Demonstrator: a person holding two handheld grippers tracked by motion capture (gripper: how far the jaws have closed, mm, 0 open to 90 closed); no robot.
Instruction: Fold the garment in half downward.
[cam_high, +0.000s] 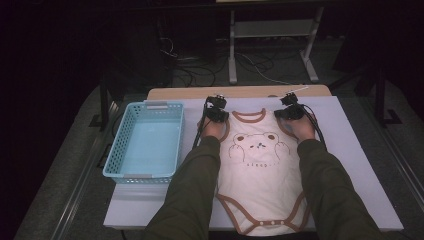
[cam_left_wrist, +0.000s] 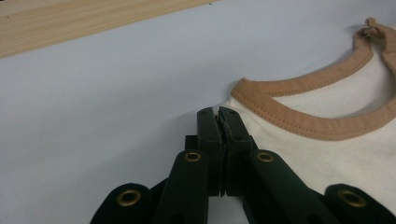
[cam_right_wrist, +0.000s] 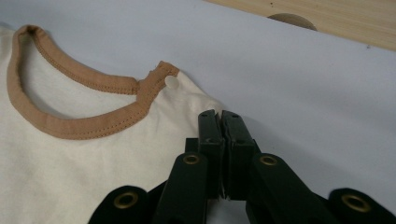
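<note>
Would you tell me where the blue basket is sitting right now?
In the high view, the blue basket stands on the table's left side, just left of the person's left sleeve and the cream bodysuit, and appears empty.

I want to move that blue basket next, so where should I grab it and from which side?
Take the blue basket by the flat grey grip on its near short rim, coming down from above on your side. Its mesh walls flare outward, so the rim gives the left claw the surest pinch.
</note>
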